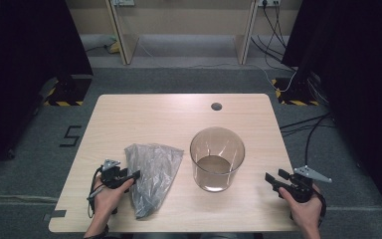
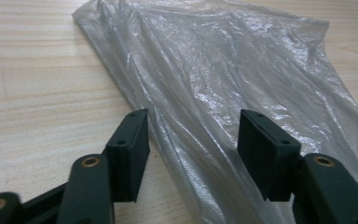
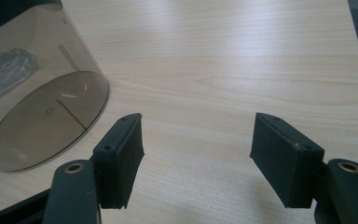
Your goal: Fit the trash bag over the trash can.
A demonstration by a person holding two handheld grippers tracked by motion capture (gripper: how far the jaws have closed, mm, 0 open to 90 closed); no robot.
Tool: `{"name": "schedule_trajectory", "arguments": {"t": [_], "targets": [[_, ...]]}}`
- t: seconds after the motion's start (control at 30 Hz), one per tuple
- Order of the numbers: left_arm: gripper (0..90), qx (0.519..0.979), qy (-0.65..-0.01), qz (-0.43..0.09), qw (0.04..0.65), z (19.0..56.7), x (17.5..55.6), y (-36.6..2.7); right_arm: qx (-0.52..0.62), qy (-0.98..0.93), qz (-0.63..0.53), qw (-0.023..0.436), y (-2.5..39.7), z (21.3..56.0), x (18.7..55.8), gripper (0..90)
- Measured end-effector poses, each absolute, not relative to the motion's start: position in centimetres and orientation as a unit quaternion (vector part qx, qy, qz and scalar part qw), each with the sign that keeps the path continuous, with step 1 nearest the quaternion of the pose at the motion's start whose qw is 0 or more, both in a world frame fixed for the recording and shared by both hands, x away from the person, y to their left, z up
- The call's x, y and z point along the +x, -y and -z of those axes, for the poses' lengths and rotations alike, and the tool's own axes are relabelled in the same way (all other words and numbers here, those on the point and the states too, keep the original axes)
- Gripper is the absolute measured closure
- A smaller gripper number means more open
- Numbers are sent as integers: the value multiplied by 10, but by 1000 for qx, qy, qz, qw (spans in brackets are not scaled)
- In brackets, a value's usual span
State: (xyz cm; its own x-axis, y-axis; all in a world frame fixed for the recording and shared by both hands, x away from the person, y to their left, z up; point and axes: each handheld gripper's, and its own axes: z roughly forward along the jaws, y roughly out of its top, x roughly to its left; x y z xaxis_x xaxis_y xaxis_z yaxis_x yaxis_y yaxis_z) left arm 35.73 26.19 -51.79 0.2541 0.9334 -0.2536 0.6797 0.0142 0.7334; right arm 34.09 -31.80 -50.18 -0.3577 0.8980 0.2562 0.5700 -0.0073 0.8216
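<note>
A crumpled clear plastic bag [image 1: 151, 175] lies flat on the wooden table [image 1: 144, 114], left of a see-through brownish round bin [image 1: 217, 158] that stands upright. My left gripper [image 1: 133, 176] is open at the bag's left edge; in the left gripper view its jaws straddle the bag [image 2: 223, 88] close above it, gripper [image 2: 193, 140] holding nothing. My right gripper [image 1: 274, 178] is open near the table's right front, right of the bin, with bare wood between its jaws [image 3: 196, 149]. The bin [image 3: 42, 93] shows at the left of that view.
A dark round cable hole [image 1: 216, 106] sits near the table's far edge. Grey carpet surrounds the table, with cables [image 1: 303, 124] on the floor at the right and dark curtains on both sides. The table's far half is bare wood.
</note>
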Motion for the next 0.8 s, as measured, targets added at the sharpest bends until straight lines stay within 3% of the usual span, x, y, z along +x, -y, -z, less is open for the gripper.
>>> {"name": "schedule_trajectory", "arguments": {"t": [0.27,0.57,0.73,0.8], "targets": [[539,698,-574,-191,384,520,357,-260,537,-683,-462,177,317,501,340,340],[841,706,-563,-184,387,521,356,-260,536,-683,-462,178,316,500,339,338],[894,697,-557,-187,412,516,355,-259,536,-684,-461,177,316,501,340,339],[896,676,-549,-174,460,505,352,-257,537,-684,-462,178,316,501,340,339]]}}
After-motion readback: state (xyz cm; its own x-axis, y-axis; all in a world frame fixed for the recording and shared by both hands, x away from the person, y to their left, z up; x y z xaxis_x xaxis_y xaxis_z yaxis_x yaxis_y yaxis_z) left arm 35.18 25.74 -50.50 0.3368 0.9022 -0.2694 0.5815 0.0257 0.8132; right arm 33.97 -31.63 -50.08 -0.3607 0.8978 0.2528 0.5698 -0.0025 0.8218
